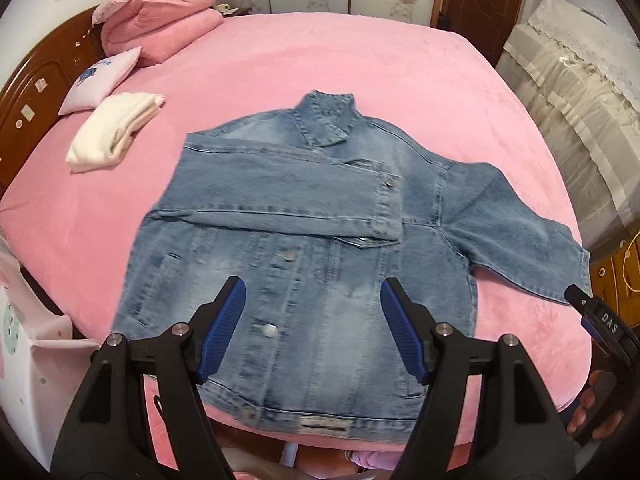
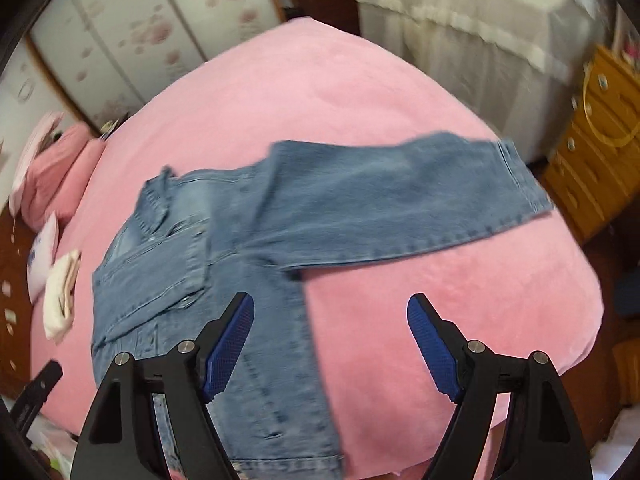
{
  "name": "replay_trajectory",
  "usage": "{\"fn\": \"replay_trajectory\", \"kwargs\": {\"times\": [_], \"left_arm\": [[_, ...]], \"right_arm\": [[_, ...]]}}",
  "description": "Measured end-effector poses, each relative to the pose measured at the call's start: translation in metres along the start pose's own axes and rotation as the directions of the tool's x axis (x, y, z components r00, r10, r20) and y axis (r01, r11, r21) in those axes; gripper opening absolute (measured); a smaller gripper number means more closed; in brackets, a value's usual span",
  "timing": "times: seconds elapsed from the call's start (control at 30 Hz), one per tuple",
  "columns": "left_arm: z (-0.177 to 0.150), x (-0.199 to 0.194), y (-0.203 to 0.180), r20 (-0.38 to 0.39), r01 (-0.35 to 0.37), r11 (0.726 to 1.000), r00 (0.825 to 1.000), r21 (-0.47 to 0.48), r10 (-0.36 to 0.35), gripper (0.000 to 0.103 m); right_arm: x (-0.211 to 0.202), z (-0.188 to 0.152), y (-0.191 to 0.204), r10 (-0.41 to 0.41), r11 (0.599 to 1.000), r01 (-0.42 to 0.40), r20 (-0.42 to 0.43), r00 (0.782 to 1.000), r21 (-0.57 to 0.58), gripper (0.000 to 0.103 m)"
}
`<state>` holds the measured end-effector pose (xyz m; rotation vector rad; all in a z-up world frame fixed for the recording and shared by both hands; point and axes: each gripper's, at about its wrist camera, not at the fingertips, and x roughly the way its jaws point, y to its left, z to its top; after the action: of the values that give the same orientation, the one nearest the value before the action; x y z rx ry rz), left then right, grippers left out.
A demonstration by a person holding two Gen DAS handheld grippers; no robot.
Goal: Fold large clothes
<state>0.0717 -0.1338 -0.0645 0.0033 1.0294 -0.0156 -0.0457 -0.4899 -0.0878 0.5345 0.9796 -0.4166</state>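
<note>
A blue denim jacket [image 1: 304, 240] lies front-up on the pink bed [image 1: 360, 64], collar at the far end. Its left sleeve [image 1: 288, 196] is folded across the chest. Its right sleeve [image 1: 520, 232] lies spread out to the right, also seen in the right wrist view [image 2: 400, 200]. My left gripper [image 1: 313, 292] is open and empty, hovering above the jacket's lower front. My right gripper [image 2: 330, 312] is open and empty, above the jacket's right side edge and the bed below the spread sleeve. Its tip shows in the left wrist view [image 1: 600, 316] near the sleeve cuff.
A folded cream garment [image 1: 112, 132], a small pillow [image 1: 100, 80] and a stack of pink bedding [image 1: 160, 20] lie at the bed's far left by the wooden headboard [image 1: 32, 92]. A covered cabinet [image 1: 580, 80] and wooden drawers [image 2: 592, 148] stand to the right.
</note>
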Motion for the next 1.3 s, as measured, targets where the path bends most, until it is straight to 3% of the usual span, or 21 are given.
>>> {"fn": "replay_trajectory", "kwargs": {"times": [0.17,0.3,0.4,0.5,0.63,0.7,0.77,0.83,0.9,1.03,1.13,1.3], "left_arm": [[-0.011,0.016,-0.039,-0.034,-0.007,0.999,0.999,0.035,0.008,0.068],[-0.016,0.027,-0.057,-0.054,0.006,0.999,0.999,0.048,-0.004,0.068],[-0.018,0.036,-0.066,-0.069,-0.001,0.999,0.998,0.047,0.004,0.068],[-0.018,0.044,-0.070,-0.081,-0.025,0.999,0.996,0.023,0.027,0.068],[-0.018,0.058,-0.069,-0.119,-0.018,1.000,0.993,0.021,0.020,0.068],[-0.018,0.062,-0.066,-0.130,-0.024,1.000,0.991,0.008,0.025,0.068],[-0.016,0.066,-0.064,-0.138,-0.029,1.000,0.990,0.000,0.029,0.068],[-0.015,0.069,-0.059,-0.140,-0.031,0.999,0.990,-0.026,0.027,0.068],[-0.014,0.072,-0.055,-0.147,-0.029,0.999,0.989,-0.035,0.024,0.068],[-0.012,0.073,-0.047,-0.132,-0.023,0.999,0.991,-0.037,0.018,0.068],[-0.010,0.073,-0.042,-0.124,0.000,0.998,0.992,-0.056,-0.007,0.068],[-0.008,0.081,-0.020,-0.165,0.117,0.979,0.976,-0.167,-0.144,0.068]], "right_arm": [[0.043,0.010,-0.105,0.069,0.976,-0.071,0.016,0.998,0.208,0.080],[0.064,0.013,-0.195,0.039,0.923,-0.067,0.081,0.996,0.378,0.080],[0.081,0.017,-0.253,0.082,0.861,-0.122,0.100,0.992,0.494,0.080],[0.096,0.025,-0.294,0.100,0.805,-0.151,0.119,0.988,0.574,0.080],[0.109,0.042,-0.320,0.145,0.770,-0.217,0.167,0.975,0.600,0.080],[0.117,0.056,-0.327,0.119,0.783,-0.209,0.188,0.975,0.586,0.080],[0.123,0.070,-0.331,0.053,0.810,-0.145,0.175,0.983,0.568,0.076],[0.132,0.081,-0.330,0.001,0.841,-0.093,0.171,0.985,0.532,0.053],[0.140,0.091,-0.320,-0.026,0.864,-0.054,0.151,0.988,0.501,0.037],[0.149,0.101,-0.310,-0.040,0.887,-0.043,0.171,0.985,0.459,0.017],[0.136,0.105,-0.288,-0.088,0.920,-0.009,0.227,0.970,0.392,0.014],[0.104,0.127,-0.237,-0.121,0.957,0.022,0.329,0.937,0.289,0.013]]}}
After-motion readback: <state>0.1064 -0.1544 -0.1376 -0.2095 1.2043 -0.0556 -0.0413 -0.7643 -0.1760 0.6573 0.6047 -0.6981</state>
